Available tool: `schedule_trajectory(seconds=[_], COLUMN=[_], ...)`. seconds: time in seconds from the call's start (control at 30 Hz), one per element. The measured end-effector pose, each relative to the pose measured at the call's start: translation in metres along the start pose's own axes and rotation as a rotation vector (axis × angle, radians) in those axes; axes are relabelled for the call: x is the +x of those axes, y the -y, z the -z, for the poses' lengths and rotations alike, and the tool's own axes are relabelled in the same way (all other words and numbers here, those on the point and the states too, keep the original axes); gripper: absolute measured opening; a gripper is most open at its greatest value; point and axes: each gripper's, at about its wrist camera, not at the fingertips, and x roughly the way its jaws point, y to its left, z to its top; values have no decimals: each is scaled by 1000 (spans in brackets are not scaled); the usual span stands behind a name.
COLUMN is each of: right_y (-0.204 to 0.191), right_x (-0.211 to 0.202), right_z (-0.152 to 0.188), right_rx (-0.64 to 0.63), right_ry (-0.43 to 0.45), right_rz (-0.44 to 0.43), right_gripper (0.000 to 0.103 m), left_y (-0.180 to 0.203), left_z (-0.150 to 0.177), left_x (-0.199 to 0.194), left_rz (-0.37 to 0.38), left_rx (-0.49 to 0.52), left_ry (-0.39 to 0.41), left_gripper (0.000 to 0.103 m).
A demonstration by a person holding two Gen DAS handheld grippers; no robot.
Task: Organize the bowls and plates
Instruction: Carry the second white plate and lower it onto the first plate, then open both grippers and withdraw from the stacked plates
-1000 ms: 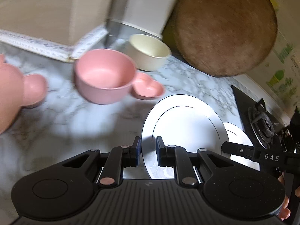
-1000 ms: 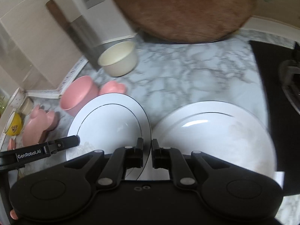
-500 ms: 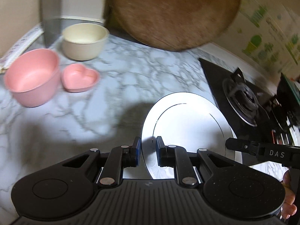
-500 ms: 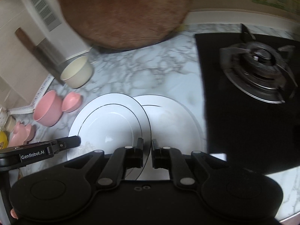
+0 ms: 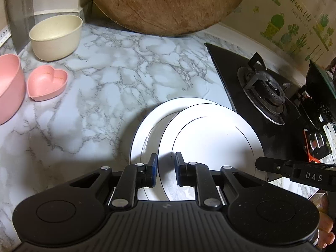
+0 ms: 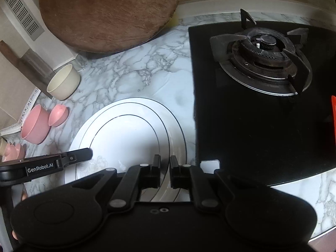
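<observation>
Both grippers, left [image 5: 164, 172] and right [image 6: 164, 173], had their fingers pinching the rim of one white plate [image 5: 210, 138], held over a second plate [image 5: 147, 130] on the marble surface [image 5: 117, 79] beside the stove [image 6: 262, 105], apparently for stacking

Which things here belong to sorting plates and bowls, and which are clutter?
Job:
held white black-rimmed plate
lower white plate
cream round bowl
pink round bowl
pink heart-shaped dish

Lying about:
round wooden chopping board
black gas hob
cleaver
</observation>
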Motion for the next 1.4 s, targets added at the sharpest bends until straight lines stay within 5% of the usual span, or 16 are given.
schedule_trajectory(seconds=[1.4], right_y=[1], right_x=[7], right_z=[3], right_rx=[2], right_ry=[-20], right_rz=[-4], right_gripper=[8], left_y=[-1], left_z=[2], left_x=[8], left_rz=[-2], left_rx=[28], left_ry=[5], left_gripper=[16])
